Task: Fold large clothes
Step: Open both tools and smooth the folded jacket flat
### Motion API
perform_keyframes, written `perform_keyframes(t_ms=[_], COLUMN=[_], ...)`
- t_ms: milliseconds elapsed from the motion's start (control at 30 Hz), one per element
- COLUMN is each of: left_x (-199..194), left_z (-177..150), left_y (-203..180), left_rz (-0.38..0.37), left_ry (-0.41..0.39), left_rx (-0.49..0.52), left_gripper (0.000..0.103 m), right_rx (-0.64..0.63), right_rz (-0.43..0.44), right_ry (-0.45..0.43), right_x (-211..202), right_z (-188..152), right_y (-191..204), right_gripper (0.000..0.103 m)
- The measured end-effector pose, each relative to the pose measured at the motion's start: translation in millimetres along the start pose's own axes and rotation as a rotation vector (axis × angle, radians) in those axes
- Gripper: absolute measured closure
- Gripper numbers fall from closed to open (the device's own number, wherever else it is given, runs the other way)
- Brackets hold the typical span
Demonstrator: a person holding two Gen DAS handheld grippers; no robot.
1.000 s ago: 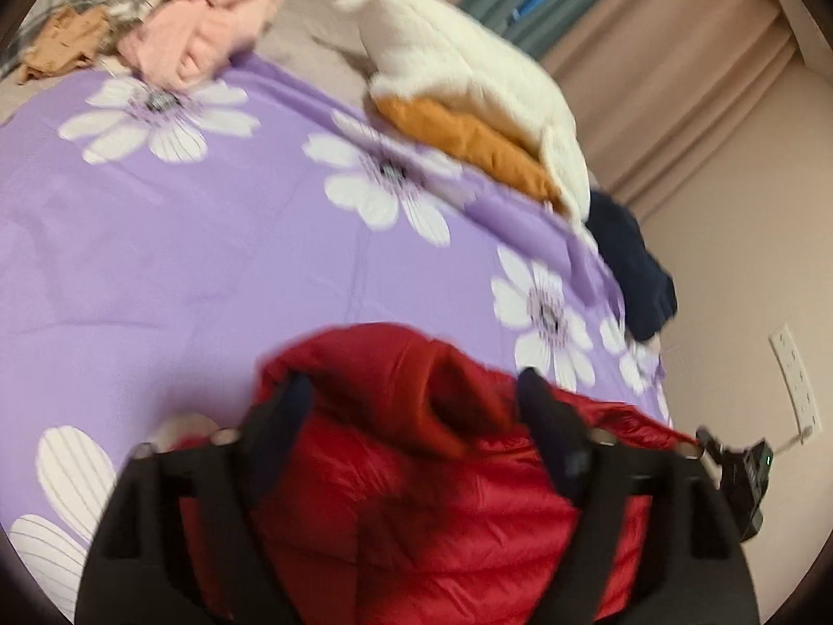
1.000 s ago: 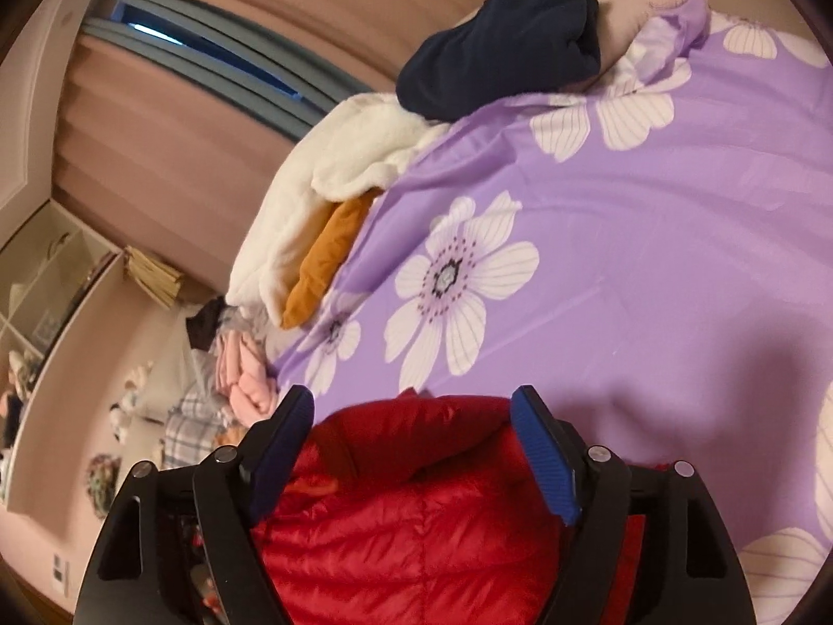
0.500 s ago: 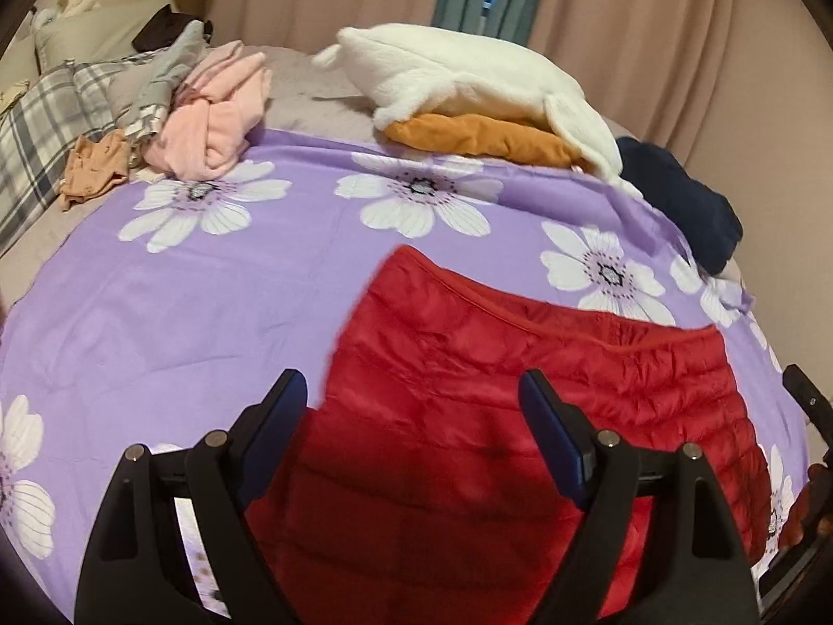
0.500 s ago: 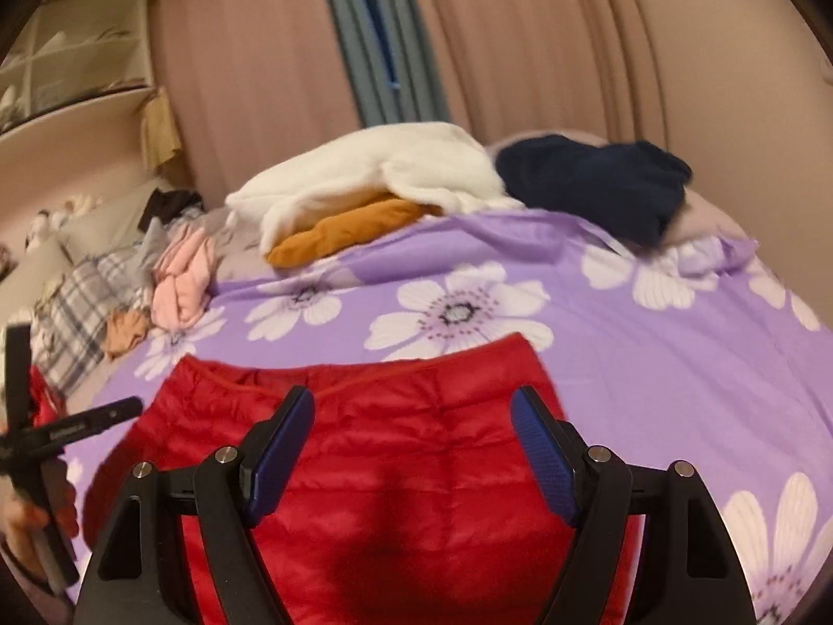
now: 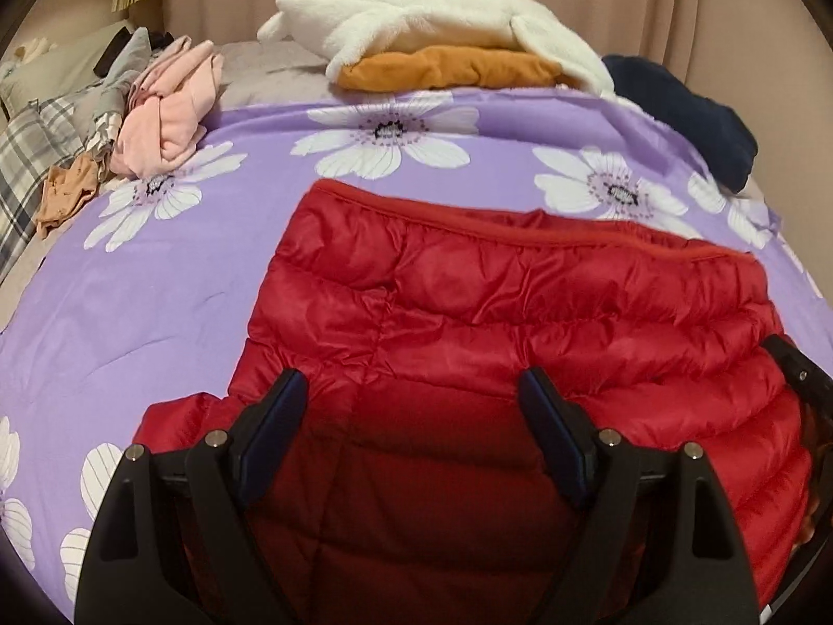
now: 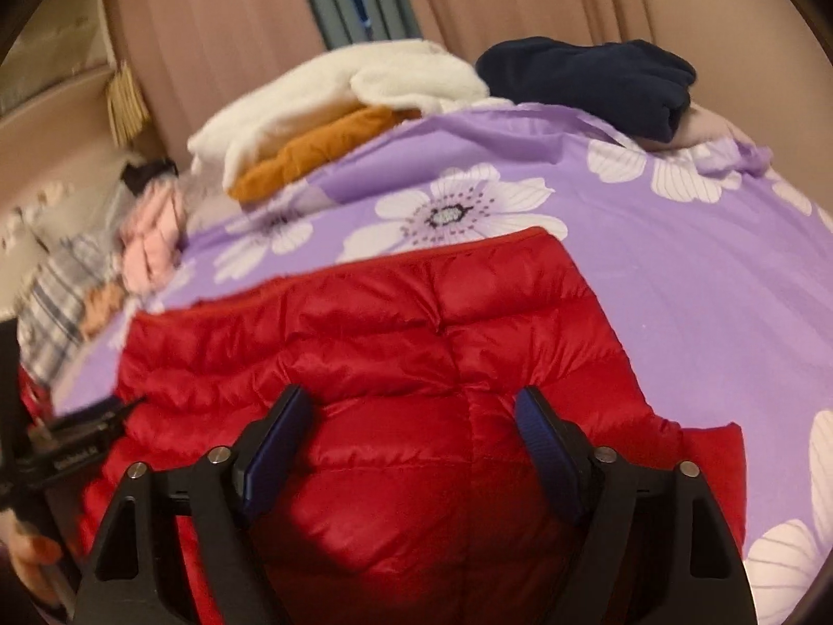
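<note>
A red quilted down jacket [image 5: 520, 312] lies spread flat on the purple flowered bedspread [image 5: 182, 286], its hem toward the far side. It also shows in the right wrist view [image 6: 416, 333]. My left gripper [image 5: 414, 390] is open and empty, hovering above the jacket's near left part. My right gripper [image 6: 411, 406] is open and empty above the jacket's near right part. The left gripper's body shows at the left edge of the right wrist view [image 6: 67, 442].
At the back of the bed lie a white fleece [image 5: 427, 15] over an orange garment [image 5: 447, 70], a navy garment [image 5: 692, 114], a pink bundle [image 5: 166, 114] and plaid fabric [image 5: 26, 156]. Curtains [image 6: 520, 0] hang behind.
A second ago the jacket was bunched right at both grippers' open fingers. Now it lies spread flat on the bedspread, and both grippers have pulled back and levelled out.
</note>
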State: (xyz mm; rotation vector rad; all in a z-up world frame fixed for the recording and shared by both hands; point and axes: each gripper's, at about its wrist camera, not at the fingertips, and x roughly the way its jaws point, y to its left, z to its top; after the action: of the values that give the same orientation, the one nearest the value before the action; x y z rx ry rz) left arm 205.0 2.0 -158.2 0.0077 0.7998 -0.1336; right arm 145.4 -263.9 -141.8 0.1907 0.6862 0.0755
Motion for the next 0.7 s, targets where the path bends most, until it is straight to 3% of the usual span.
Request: perform_keyframes(t_ms=[133,300,600,700], left_x=[6,-1,-67,-76], left_z=[-1,2,-24,-40], left_y=[-1,0,8,9], left_rz=[0.004,0.012,-0.045,-0.026], left_ry=[0.019,0.039,-0.038,-0.031], left_rx=[0.0,-0.012,-0.026,-0.019], left_gripper=[0.018,0.019,0.019,0.019], right_rx=[-0.053,-0.047,-0.056,-0.041], right_rz=[-0.05,-0.045,0.004,-0.009], right_ry=[0.044,0.078,0.008,0.013], right_x=[9,4,-66,-75], right_z=[-1,2,-14,-24], right_y=[9,8,8,3], right_gripper=[0.018,0.018,0.018,0.018])
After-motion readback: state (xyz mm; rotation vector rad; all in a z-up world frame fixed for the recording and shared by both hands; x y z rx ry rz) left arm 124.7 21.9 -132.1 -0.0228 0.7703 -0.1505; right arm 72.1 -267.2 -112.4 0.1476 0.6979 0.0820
